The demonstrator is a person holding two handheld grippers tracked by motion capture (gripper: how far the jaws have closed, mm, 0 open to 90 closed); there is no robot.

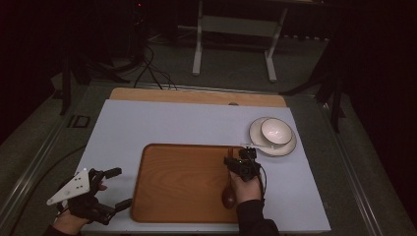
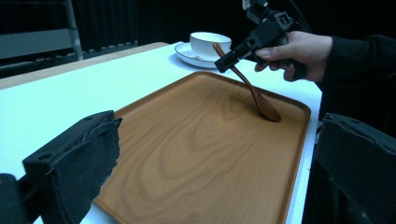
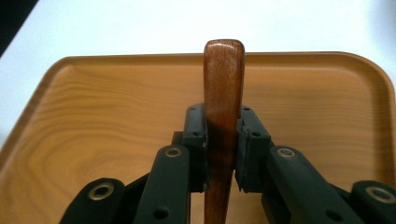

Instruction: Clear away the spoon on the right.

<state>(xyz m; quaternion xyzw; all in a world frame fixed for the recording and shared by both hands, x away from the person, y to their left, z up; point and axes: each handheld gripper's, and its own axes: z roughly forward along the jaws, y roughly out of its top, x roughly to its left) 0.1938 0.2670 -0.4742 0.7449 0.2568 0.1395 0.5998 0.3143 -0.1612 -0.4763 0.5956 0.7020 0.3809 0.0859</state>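
Over the near right of the tray [image 1: 182, 184], my right claw [image 3: 222, 135] clamped the wooden spoon [image 2: 254, 93] high on its handle, bowl touching the wood; light, stiff, smooth, I judged. Left claw [image 1: 115, 189] gaped empty.

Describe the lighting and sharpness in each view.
High view: dim, the surroundings black, the tray and table lit. Left gripper view: brighter, the spoon sharp, with a shadow under its bowl. Right gripper view: the spoon handle crisp, the white table glaring.
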